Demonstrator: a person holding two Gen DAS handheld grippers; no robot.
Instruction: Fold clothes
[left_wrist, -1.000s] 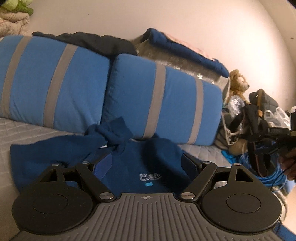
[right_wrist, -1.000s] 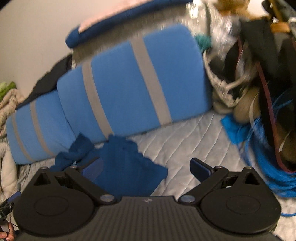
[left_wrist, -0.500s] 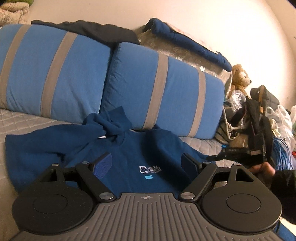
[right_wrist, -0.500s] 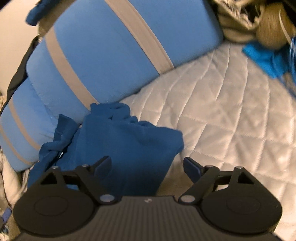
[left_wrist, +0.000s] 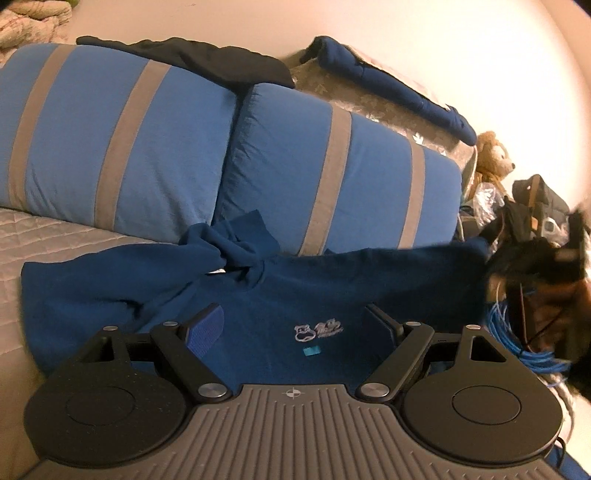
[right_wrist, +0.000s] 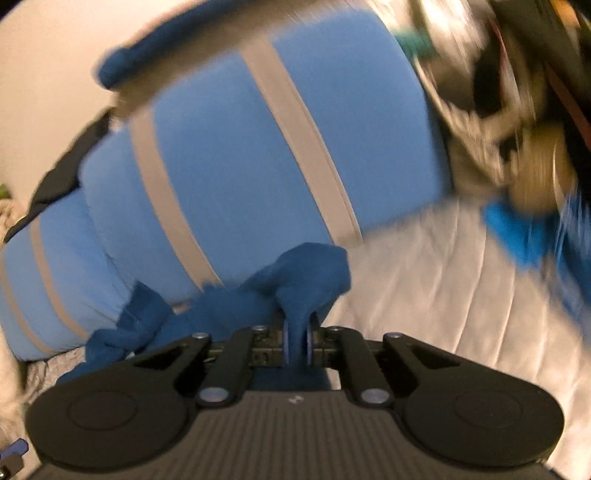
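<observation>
On the quilted bed (left_wrist: 55, 236), against the striped pillows (left_wrist: 332, 177), the navy sweatshirt (left_wrist: 280, 295) lies front-up, logo visible, hood bunched at the collar. Your right gripper (right_wrist: 297, 343) is closing its jaws on the sleeve end (right_wrist: 306, 280) — cloth already pinched between the pads, probably to draw that sleeve out straight before folding it inward; the left-wrist view shows it stretched toward the clutter at the bed's edge. Your left gripper (left_wrist: 295, 325) hangs over the chest, jaws apart and empty — likely waiting to pin or take the other sleeve.
</observation>
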